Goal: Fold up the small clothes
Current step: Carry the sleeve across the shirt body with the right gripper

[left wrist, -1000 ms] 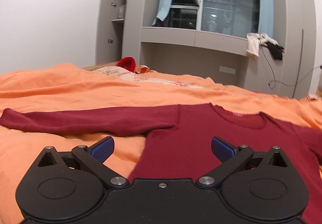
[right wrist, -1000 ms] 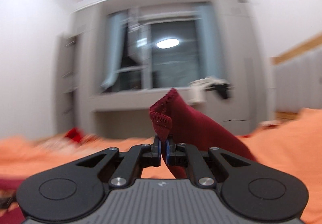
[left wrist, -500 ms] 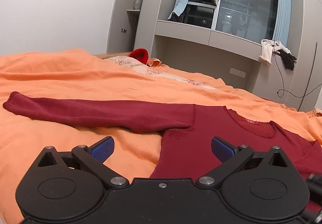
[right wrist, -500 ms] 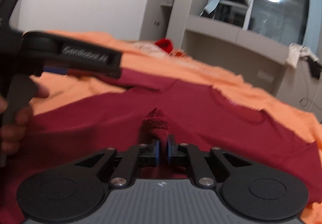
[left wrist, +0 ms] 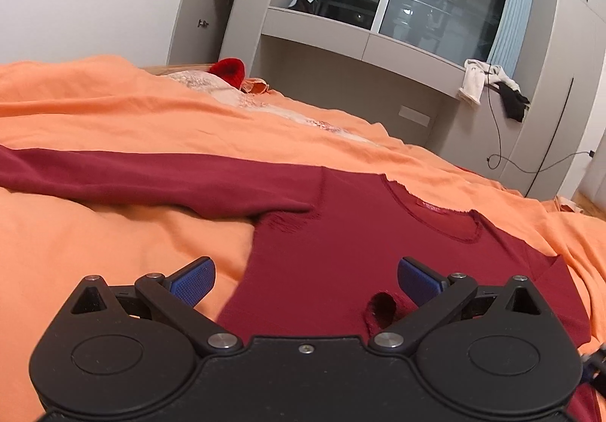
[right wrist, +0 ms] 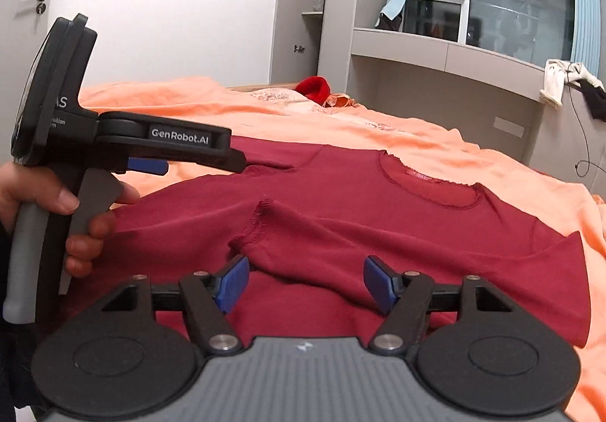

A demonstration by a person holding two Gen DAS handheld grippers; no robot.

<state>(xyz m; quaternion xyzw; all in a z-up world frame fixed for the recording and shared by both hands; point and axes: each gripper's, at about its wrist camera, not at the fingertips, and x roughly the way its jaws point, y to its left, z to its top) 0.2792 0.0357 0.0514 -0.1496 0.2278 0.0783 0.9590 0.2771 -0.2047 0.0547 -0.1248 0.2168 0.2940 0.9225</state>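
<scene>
- The right tool (right wrist: 306,283) points down at a shallow slant over the dark red sweater (right wrist: 341,217). Its jaws have just been opening and now stand apart; the sleeve cuff (right wrist: 257,228) lies loose just ahead of them, nearer the left pad, and neither pad presses on it.
- The left tool (left wrist: 305,280) tilts down the same way with its jaws wide and nothing gripped. In the right wrist view it sits to the left of the right tool, held by a hand (right wrist: 57,217) wrapped round its grey handle.
- The sweater lies flat on the orange bedcover (left wrist: 113,232), under and ahead of both tools, with its collar (left wrist: 435,213) on the far side.
- One sleeve (left wrist: 132,179) stretches out straight to the left of the left tool; the other is folded across the chest.
- The sweater's left side edge runs just ahead of the left tool's left pad, with bare bedcover beyond it.
- Open bedcover also lies past the collar and to the right.
</scene>
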